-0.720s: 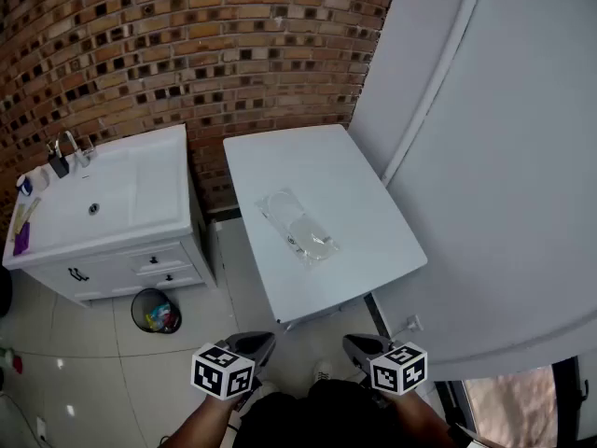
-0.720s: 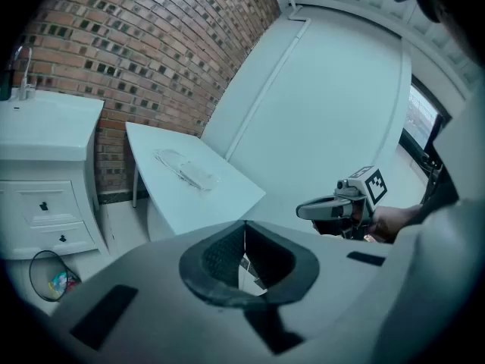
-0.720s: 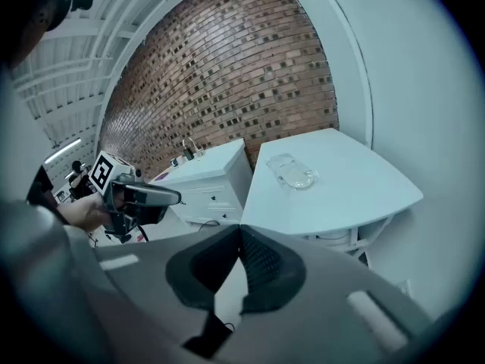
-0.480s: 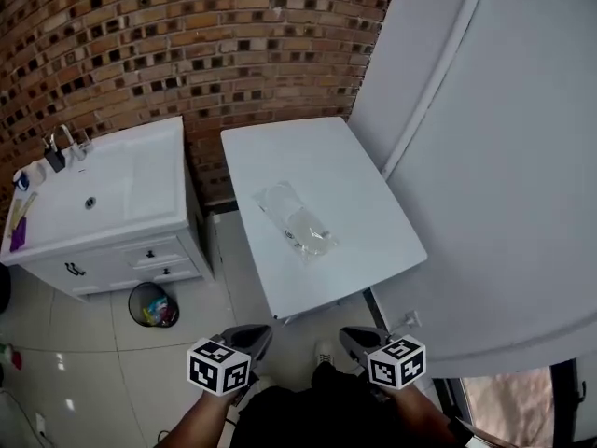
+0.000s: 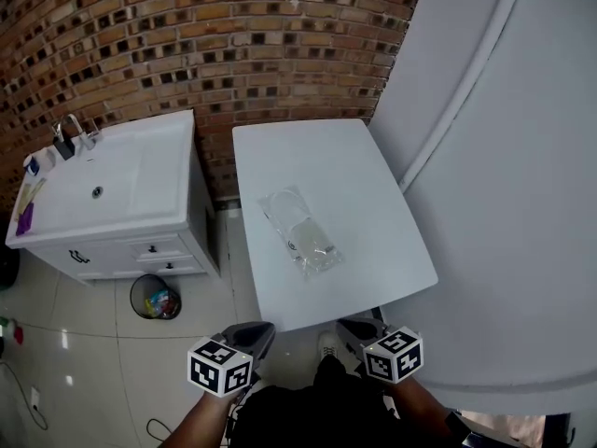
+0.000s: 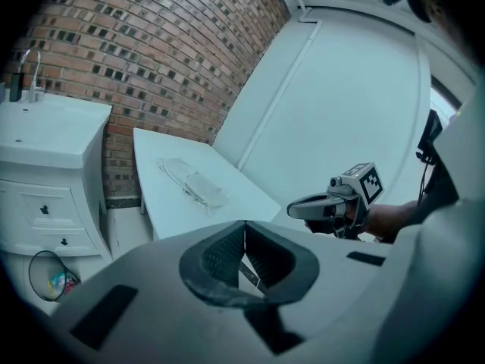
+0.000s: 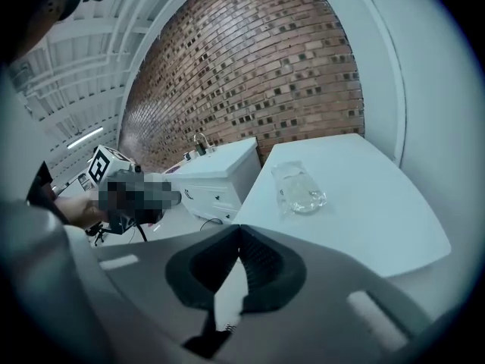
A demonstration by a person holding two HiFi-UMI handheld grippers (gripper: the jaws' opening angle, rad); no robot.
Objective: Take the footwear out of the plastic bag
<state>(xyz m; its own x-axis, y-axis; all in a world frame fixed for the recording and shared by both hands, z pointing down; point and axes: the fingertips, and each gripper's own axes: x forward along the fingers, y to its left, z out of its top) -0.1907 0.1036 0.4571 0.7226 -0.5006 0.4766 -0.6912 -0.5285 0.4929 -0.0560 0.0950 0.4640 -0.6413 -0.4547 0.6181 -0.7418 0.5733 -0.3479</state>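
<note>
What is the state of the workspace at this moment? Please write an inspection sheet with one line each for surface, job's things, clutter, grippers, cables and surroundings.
Surface: white rectangular table, bare apart from one bag.
Job's things: clear plastic bag lying flat near the table's middle; pale contents inside, too unclear to name.
Clutter: nothing seen on the table.
Grippers: left gripper and right gripper both shut and empty, held short of the table's near edge.
Cables: thin dark cable on the floor tiles, far left.
Surroundings: red brick wall; white sink cabinet with a metal tap; round waste bin holding colourful rubbish; white wall panel at right.
</note>
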